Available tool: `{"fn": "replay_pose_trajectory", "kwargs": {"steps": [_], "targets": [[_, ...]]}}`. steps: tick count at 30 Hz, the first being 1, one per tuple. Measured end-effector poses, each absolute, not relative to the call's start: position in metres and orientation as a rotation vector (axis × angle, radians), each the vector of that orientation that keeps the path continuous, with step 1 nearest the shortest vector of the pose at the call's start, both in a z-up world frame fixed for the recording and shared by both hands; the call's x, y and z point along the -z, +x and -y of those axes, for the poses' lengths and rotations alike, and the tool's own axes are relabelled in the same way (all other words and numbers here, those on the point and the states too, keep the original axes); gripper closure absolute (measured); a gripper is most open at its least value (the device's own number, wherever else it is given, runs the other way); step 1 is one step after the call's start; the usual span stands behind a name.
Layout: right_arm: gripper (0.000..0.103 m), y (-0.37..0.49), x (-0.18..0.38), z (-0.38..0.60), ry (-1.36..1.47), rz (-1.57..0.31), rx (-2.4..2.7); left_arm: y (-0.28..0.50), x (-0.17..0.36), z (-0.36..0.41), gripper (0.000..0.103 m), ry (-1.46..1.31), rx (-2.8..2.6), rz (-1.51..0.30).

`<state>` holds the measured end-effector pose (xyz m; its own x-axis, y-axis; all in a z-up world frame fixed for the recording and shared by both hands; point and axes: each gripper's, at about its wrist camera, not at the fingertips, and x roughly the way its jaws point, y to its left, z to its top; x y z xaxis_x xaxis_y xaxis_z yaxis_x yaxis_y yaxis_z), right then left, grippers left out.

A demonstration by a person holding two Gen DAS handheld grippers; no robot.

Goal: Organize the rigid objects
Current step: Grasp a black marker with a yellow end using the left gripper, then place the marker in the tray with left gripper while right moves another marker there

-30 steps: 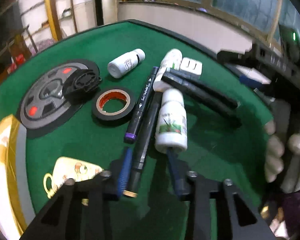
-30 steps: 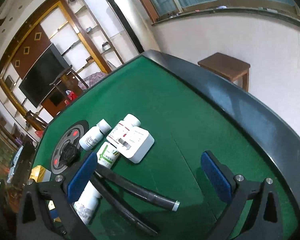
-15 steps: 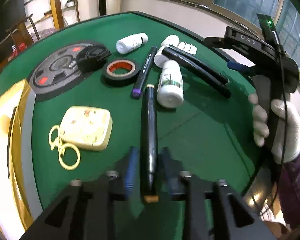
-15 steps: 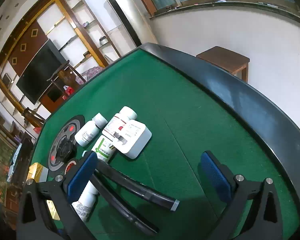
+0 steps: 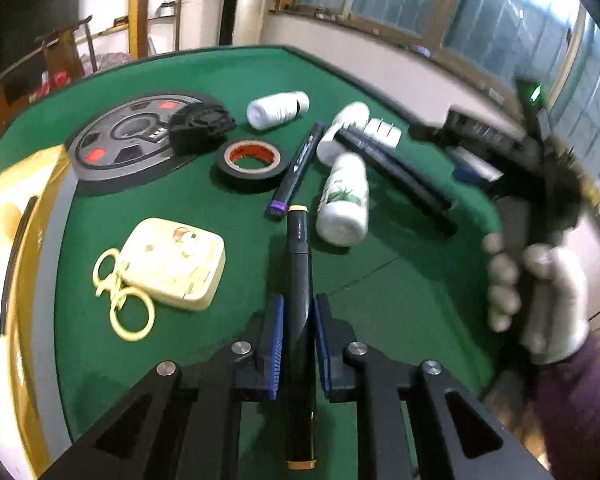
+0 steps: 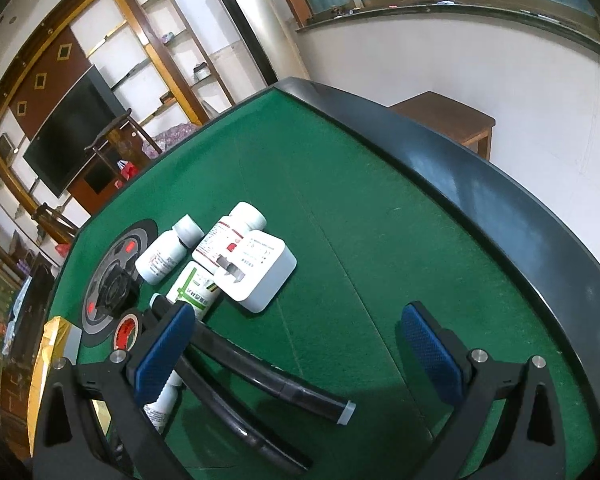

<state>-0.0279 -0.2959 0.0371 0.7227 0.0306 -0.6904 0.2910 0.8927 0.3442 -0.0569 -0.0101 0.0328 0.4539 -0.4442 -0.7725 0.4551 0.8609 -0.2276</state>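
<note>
My left gripper point(image 5: 298, 308) is shut on a black marker with tan ends point(image 5: 298, 248), which points away along the fingers just above the green table point(image 5: 380, 300). Its far tip lies near a purple-capped marker point(image 5: 296, 168) and a white bottle with a green label point(image 5: 344, 200). Two more white bottles point(image 5: 278, 109) point(image 5: 342, 128), a white charger point(image 5: 382, 132) and two long black markers point(image 5: 400, 176) lie beyond. My right gripper point(image 6: 296, 346) hangs open over those black markers point(image 6: 268, 372), holding nothing.
A black tape roll point(image 5: 252, 160) lies left of the markers. A grey weight plate point(image 5: 128, 140) carries a black part point(image 5: 200, 126). A cream case with rings point(image 5: 176, 262) sits near left. A gloved hand point(image 5: 540, 292) holds the right gripper. The table's black rim point(image 6: 500, 200) curves behind.
My left gripper has pulled back from the cluster, drawing the black marker with it and closing on it. The cream case has come into view. The right gripper has hardly moved.
</note>
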Motion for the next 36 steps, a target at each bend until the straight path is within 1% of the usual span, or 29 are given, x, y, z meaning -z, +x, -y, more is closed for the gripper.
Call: {"fn": "replay_pose_trajectory", "kwargs": {"steps": [6,9,14,17,19,21,23,25,28,30,33,35,36], "targets": [[0.000,-0.030,-0.038,0.297,0.484,-0.741,0.103,-0.090,-0.071,-0.023,0.089,-0.131,0.608,-0.857],[0.000,-0.028,-0.039,0.294,0.490,-0.778,0.042,-0.103,-0.082,-0.041,0.089,-0.167,0.632,-0.827],[0.000,-0.049,-0.060,0.274,0.381,-0.789,-0.054,-0.112,-0.087,-0.070,0.089,-0.216,0.627,-0.801],[0.000,-0.056,-0.071,0.251,0.259,-0.817,-0.138,-0.111,-0.087,-0.083,0.089,-0.237,0.607,-0.791],[0.003,-0.053,-0.067,0.235,0.173,-0.861,-0.176,-0.109,-0.086,-0.089,0.089,-0.256,0.593,-0.789],[0.017,-0.046,-0.057,0.224,0.109,-0.908,-0.181,-0.110,-0.086,-0.097,0.089,-0.273,0.574,-0.783],[0.023,-0.037,-0.046,0.219,0.070,-0.945,-0.174,-0.112,-0.086,-0.102,0.089,-0.277,0.558,-0.779],[0.027,-0.026,-0.039,0.217,0.043,-0.962,-0.155,-0.113,-0.086,-0.108,0.089,-0.278,0.540,-0.775],[0.045,-0.016,-0.031,0.215,0.020,-0.972,-0.146,-0.114,-0.086,-0.119,0.089,-0.290,0.513,-0.779],[0.074,-0.012,-0.026,0.212,-0.001,-0.979,-0.134,-0.113,-0.084,-0.124,0.089,-0.297,0.500,-0.780],[0.084,-0.014,-0.028,0.217,0.038,-0.971,-0.138,-0.112,-0.082,-0.133,0.089,-0.316,0.483,-0.778],[0.088,-0.020,-0.032,0.221,0.076,-0.958,-0.140,-0.110,-0.082,-0.139,0.089,-0.330,0.471,-0.773],[0.089,-0.023,-0.035,0.223,0.095,-0.952,-0.142,-0.109,-0.083,-0.141,0.089,-0.332,0.466,-0.771]]}}
